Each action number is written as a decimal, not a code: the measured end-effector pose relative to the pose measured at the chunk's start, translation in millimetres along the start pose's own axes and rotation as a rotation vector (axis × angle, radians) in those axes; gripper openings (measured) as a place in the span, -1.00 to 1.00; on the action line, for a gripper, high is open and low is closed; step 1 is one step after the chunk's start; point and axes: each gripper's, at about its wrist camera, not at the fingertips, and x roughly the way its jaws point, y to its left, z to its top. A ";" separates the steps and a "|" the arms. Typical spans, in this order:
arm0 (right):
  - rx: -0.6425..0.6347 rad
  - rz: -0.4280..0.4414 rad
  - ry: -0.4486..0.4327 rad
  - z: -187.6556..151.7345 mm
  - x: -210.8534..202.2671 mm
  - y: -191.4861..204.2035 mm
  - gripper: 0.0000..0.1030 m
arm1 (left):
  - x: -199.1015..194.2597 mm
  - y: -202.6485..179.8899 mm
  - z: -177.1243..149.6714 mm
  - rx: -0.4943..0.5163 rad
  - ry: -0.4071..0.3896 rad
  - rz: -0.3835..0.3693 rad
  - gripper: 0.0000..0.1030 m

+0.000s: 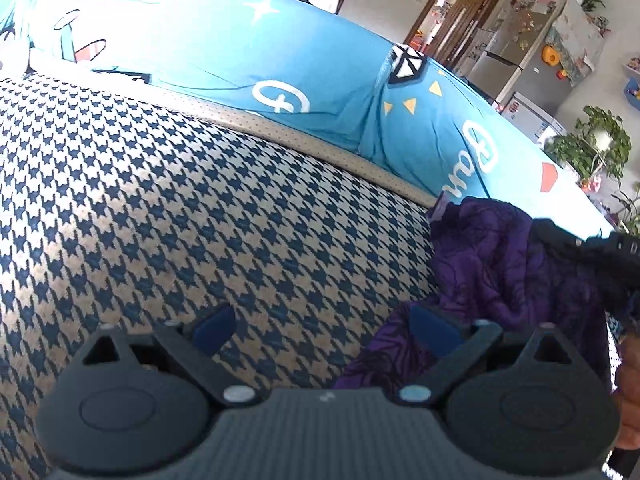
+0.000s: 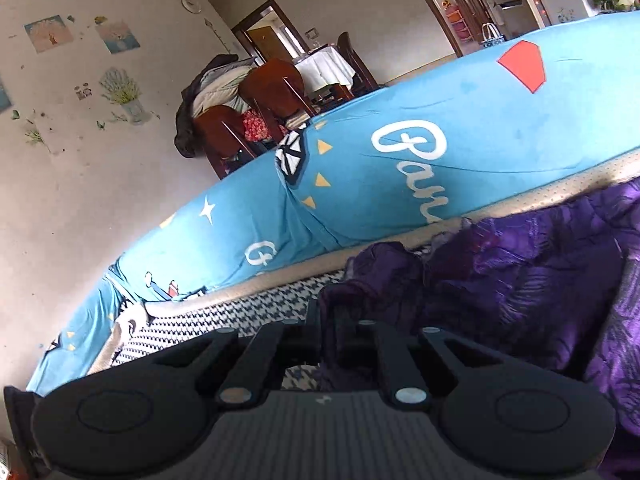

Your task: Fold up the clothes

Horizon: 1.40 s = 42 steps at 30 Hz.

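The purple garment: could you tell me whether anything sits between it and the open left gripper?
Nothing visible does: the left gripper is open over bare houndstooth cover, with the purple garment beside its right finger.

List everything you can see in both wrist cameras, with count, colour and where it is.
garment: one, purple, crumpled on the seat's right side
seat: one, navy and tan houndstooth, under both grippers
cover: one, blue with white lettering, over the backrest behind the seat
chairs: at least two, reddish brown, at a white-clothed table behind the backrest
fridge: one, silver, far right by the doorway
plants: several, green, far right
left gripper: one, black with blue pads, open over the seat, right pad at the garment's edge
right gripper: one, black, shut on the garment
hand: one, partly visible at the right edge of the left view
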 end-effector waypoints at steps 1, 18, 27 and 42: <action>0.003 0.015 -0.005 5.0 4.3 5.6 -0.83 | -0.8 2.4 2.3 -0.006 -0.004 0.008 0.91; -0.033 0.164 0.012 52.9 115.8 111.7 -0.84 | -40.9 55.3 41.2 -0.110 -0.183 0.163 0.91; -0.029 0.190 0.116 31.8 180.2 132.0 -0.74 | -49.1 80.3 49.5 -0.164 -0.226 0.273 0.94; -0.166 -0.004 0.088 44.6 160.6 73.7 -0.40 | -25.5 47.7 35.6 -0.112 -0.139 0.184 0.94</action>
